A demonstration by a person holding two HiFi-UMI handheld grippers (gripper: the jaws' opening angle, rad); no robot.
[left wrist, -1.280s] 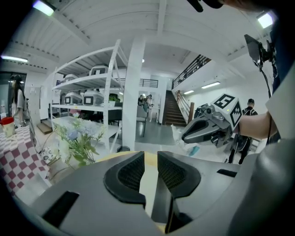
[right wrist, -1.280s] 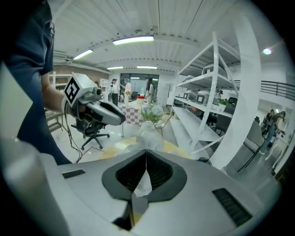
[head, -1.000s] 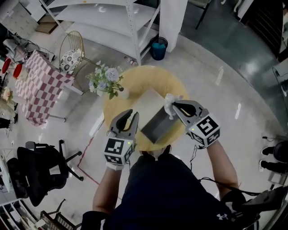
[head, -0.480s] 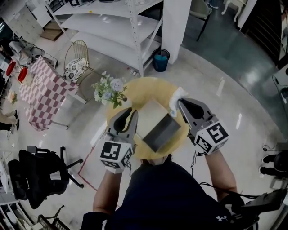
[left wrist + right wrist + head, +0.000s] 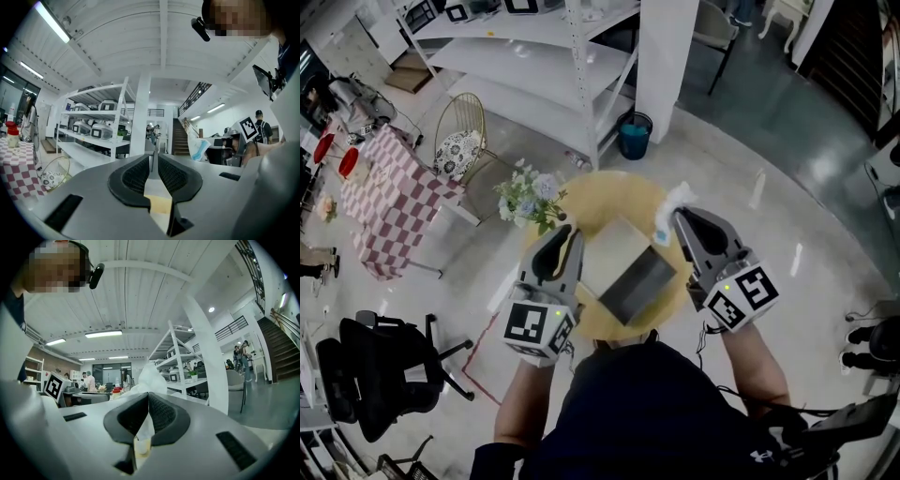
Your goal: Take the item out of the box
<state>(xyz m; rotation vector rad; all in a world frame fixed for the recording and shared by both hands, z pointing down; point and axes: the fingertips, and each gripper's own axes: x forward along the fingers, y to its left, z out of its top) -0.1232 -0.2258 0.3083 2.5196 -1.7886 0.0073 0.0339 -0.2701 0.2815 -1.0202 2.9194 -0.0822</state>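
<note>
An open box (image 5: pixel 636 286) with a dark grey body and a pale raised lid sits on the round yellow table (image 5: pixel 609 192). My right gripper (image 5: pixel 675 217) hangs above the box's right far corner, shut on a white and blue packet (image 5: pixel 671 201) that sticks up past its tips. In the right gripper view that gripper (image 5: pixel 147 397) pinches the white packet (image 5: pixel 151 376) between its jaws. The left gripper (image 5: pixel 570 234) hovers at the box's left side, shut and empty. In the left gripper view its jaws (image 5: pixel 152 161) meet with nothing between them, and the packet (image 5: pixel 197 148) shows off to the right.
A vase of flowers (image 5: pixel 528 198) stands at the table's left rim. Beyond it are a white shelf rack (image 5: pixel 553 56), a blue bin (image 5: pixel 633 136) and a gold wire chair (image 5: pixel 455 122). A checkered table (image 5: pixel 384 178) and a black office chair (image 5: pixel 375 366) are at the left.
The right gripper has carried the packet up and a little right, off the box's edge. The left gripper has kept its place beside the box. The head view shifted slightly.
</note>
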